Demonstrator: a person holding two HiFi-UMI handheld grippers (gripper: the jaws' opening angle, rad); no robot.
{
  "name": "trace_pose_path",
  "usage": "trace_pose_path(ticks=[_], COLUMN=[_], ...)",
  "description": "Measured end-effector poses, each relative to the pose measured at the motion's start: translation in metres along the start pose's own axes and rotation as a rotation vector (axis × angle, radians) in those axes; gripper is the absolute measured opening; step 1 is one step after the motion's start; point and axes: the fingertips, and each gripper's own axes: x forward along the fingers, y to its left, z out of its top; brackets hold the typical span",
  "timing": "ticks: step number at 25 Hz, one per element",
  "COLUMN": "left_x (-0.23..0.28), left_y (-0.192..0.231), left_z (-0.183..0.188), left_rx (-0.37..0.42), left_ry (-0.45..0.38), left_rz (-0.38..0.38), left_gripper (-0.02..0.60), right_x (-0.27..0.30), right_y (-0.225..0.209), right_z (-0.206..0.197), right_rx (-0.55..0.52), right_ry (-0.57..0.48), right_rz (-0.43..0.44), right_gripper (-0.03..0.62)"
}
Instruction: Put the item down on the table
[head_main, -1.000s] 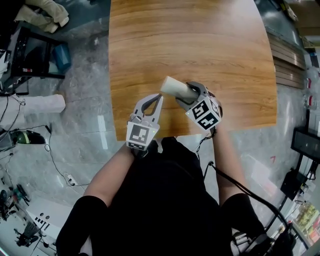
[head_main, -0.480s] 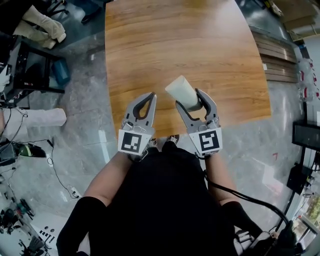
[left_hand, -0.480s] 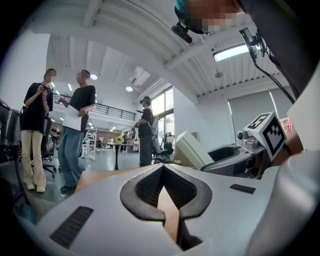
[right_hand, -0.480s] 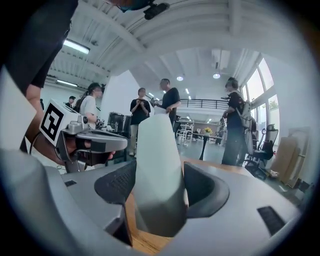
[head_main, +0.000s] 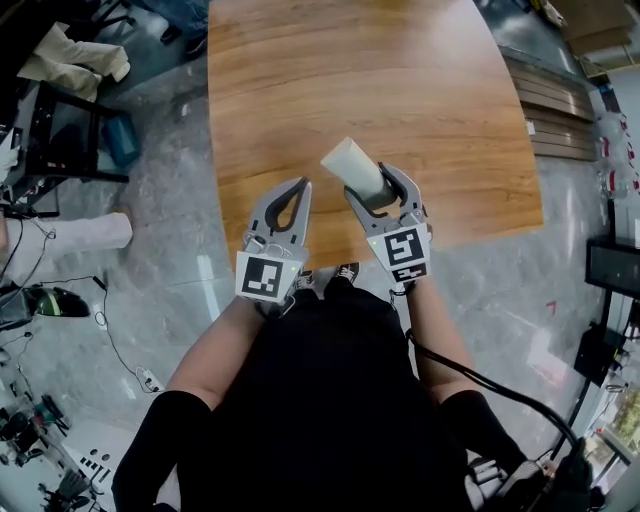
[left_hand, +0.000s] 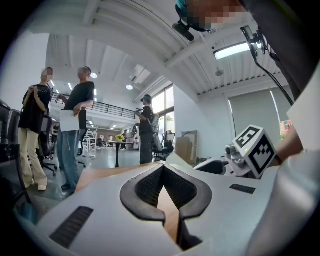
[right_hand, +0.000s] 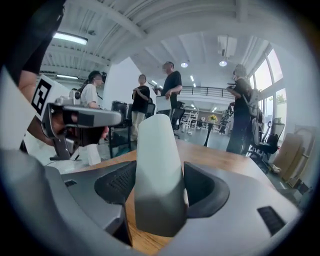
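The item (head_main: 350, 164) is a white, slightly tapered tube. My right gripper (head_main: 372, 188) is shut on its lower end and holds it above the near edge of the wooden table (head_main: 380, 80), tilted up and to the left. In the right gripper view the tube (right_hand: 157, 170) stands between the two dark pads (right_hand: 116, 184), with the tabletop (right_hand: 225, 155) beyond. My left gripper (head_main: 293, 193) hovers just to the left, at the same edge. In the left gripper view its fingertips (left_hand: 163, 170) meet with nothing between them.
The table's near edge (head_main: 300, 262) runs right under both grippers, with grey floor on either side. A dark chair frame (head_main: 60, 120) and cables lie on the floor at left. Several people (right_hand: 170, 95) stand beyond the table's far end.
My right gripper has swung from pointing left to pointing away from me, carrying the tube, and now sits slightly farther over the table. The left gripper has shifted a little leftward.
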Motion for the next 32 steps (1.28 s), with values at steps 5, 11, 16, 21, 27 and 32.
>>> trace_pose_path(ticks=[5, 11, 16, 21, 27, 32], left_x=[0.000, -0.006, -0.011, -0.012, -0.011, -0.009], left_y=[-0.001, 0.005, 0.008, 0.012, 0.012, 0.008], left_z=[-0.005, -0.016, -0.027, -0.032, -0.035, -0.035], left_rx=[-0.009, -0.023, -0.043, -0.070, -0.077, -0.074], left_ry=[0.014, 0.044, 0.068, 0.082, 0.088, 0.085], left_rz=[0.014, 0.033, 0.051, 0.064, 0.063, 0.054], left_gripper=[0.005, 0.005, 0.005, 0.005, 0.005, 0.005], right_x=[0.049, 0.084, 0.096, 0.106, 0.106, 0.106], right_y=[0.008, 0.027, 0.034, 0.037, 0.042, 0.038], right_z=[-0.072, -0.139, -0.163, -0.174, -0.173, -0.169], right_rx=[-0.027, -0.110, -0.144, -0.138, -0.124, -0.103], right_ry=[0.261, 0.501, 0.597, 0.650, 0.653, 0.606], right_rz=[0.110, 0.291, 0.388, 0.436, 0.491, 0.481], right_gripper=[0.259, 0.259, 0.259, 0.259, 0.259, 0.261])
